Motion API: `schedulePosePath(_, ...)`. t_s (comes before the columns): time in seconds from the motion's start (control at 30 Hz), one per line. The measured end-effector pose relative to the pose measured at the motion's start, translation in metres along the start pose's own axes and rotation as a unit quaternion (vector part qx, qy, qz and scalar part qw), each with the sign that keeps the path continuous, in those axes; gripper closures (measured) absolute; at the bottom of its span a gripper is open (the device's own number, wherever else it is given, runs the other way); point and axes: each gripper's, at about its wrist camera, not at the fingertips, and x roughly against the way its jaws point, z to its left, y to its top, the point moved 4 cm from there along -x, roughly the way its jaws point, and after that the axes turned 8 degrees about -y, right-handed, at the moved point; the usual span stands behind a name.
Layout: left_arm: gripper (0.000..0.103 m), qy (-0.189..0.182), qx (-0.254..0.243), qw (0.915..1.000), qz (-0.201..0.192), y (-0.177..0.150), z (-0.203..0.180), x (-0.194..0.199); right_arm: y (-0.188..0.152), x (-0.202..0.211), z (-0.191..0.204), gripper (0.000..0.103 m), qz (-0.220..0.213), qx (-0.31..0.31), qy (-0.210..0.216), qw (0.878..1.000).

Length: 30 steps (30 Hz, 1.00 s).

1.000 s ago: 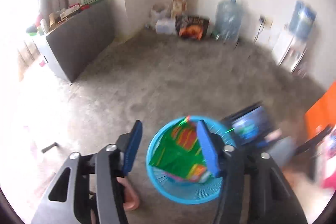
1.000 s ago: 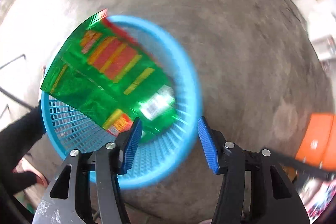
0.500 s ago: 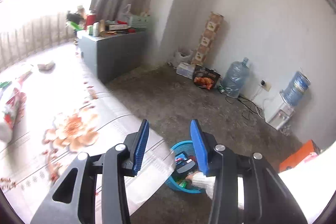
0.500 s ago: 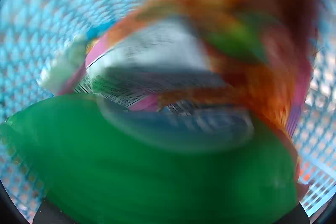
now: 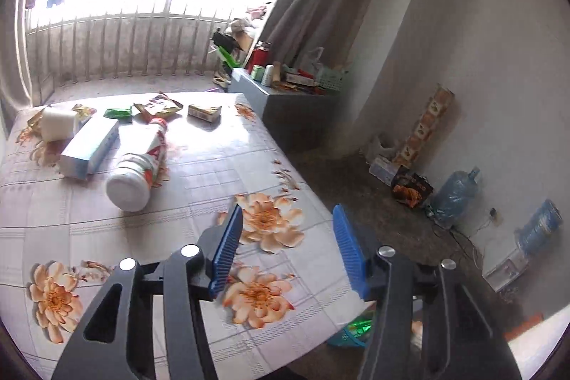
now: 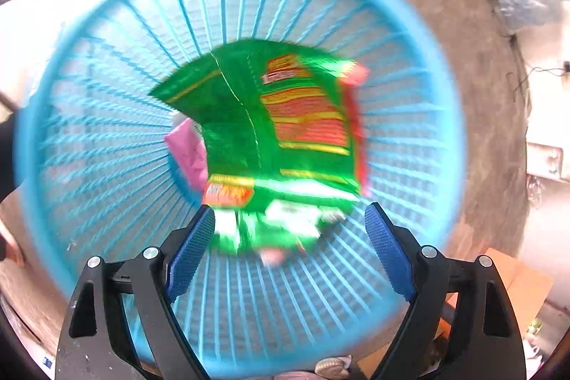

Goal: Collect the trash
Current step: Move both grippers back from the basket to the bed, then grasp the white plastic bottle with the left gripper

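Both tools look the same. The left gripper (image 5: 286,246) has a black plastic frame w/ two angled arms, each w/ a long cut-out slot. Round silver screws sit at the joints, four per tool. The fingers (image 5: 228,246) carry blue pads w/ a fine ribbed texture. The right gripper (image 6: 288,246) has the same black frame, silver screws & blue pads (image 6: 388,251) w/ small knurled pattern; its frame shows light scuffs.

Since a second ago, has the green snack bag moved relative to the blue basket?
Yes. The green snack bag has dropped from across the rim of the blue basket down to its bottom, clear of the opening right claw.
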Motion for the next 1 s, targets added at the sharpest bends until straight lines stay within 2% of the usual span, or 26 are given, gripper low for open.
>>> schedulePosePath(0.03, 0.037, 0.024, 0.005, 0.9997, -0.004, 0.005, 0.017, -0.002, -0.005, 0.013, -0.011, 0.021, -0.006, -0.011, 0.005, 1.000)
schedulePosePath(0.1, 0.016, 0.100, -0.020, 0.9948, 0.004, 0.016, 0.050, -0.017, -0.010, 0.042, -0.029, 0.021, -0.024, -0.034, 0.009, 0.999)
schedulePosePath(0.13, 0.015, 0.150, -0.048, 0.9874, 0.018, 0.023, 0.066, -0.032, -0.010, 0.055, -0.036, 0.021, -0.036, -0.044, 0.010, 0.998)
schedulePosePath(0.17, 0.015, 0.182, -0.074, 0.9801, 0.030, 0.032, 0.081, -0.049, -0.013, 0.068, -0.049, 0.021, -0.051, -0.053, 0.011, 0.997)
schedulePosePath(0.2, 0.015, 0.197, -0.084, 0.9760, 0.039, 0.038, 0.096, -0.066, -0.015, 0.087, -0.055, 0.021, -0.075, -0.059, 0.017, 0.995)
schedulePosePath(0.27, 0.014, 0.186, -0.070, 0.9783, 0.058, 0.052, 0.127, -0.099, -0.017, 0.129, -0.064, 0.021, -0.132, -0.066, 0.024, 0.989)
schedulePosePath(0.33, 0.014, 0.178, -0.034, 0.9787, 0.097, 0.060, 0.155, -0.131, -0.011, 0.175, -0.074, 0.021, -0.188, -0.075, 0.032, 0.979)
schedulePosePath(0.43, 0.014, 0.173, -0.017, 0.9756, 0.133, 0.069, 0.181, -0.171, -0.005, 0.235, -0.086, 0.021, -0.248, -0.100, 0.039, 0.963)
schedulePosePath(0.47, 0.014, 0.172, -0.014, 0.9740, 0.147, 0.071, 0.186, -0.181, 0.000, 0.255, -0.089, 0.021, -0.266, -0.105, 0.043, 0.957)
schedulePosePath(0.57, 0.014, 0.175, -0.015, 0.9584, 0.225, 0.068, 0.202, -0.212, 0.012, 0.318, -0.085, 0.021, -0.326, -0.097, 0.074, 0.937)
schedulePosePath(0.63, 0.019, 0.186, -0.041, 0.9468, 0.259, 0.061, 0.206, -0.225, 0.021, 0.356, -0.066, 0.020, -0.366, -0.076, 0.087, 0.923)
schedulePosePath(0.67, 0.034, 0.196, -0.050, 0.9416, 0.269, 0.058, 0.207, -0.226, 0.025, 0.377, -0.055, 0.020, -0.386, -0.061, 0.093, 0.916)
schedulePosePath(0.7, 0.039, 0.199, -0.058, 0.9386, 0.276, 0.055, 0.209, -0.226, 0.028, 0.397, -0.040, 0.019, -0.405, -0.042, 0.102, 0.908)
schedulePosePath(0.77, 0.040, 0.193, -0.059, 0.9402, 0.275, 0.049, 0.210, -0.217, 0.037, 0.438, -0.005, 0.019, -0.444, 0.008, 0.130, 0.887)
schedulePosePath(0.83, 0.040, 0.179, -0.042, 0.9472, 0.263, 0.038, 0.210, -0.198, 0.048, 0.475, 0.038, 0.016, -0.465, 0.060, 0.165, 0.868)
schedulePosePath(0.93, 0.040, 0.138, -0.003, 0.9640, 0.228, 0.015, 0.202, -0.146, 0.069, 0.518, 0.111, 0.016, -0.455, 0.130, 0.208, 0.856)
schedulePosePath(1.0, 0.040, 0.151, 0.005, 0.9668, 0.206, -0.003, 0.198, -0.100, 0.081, 0.533, 0.173, 0.010, -0.414, 0.202, 0.238, 0.855)
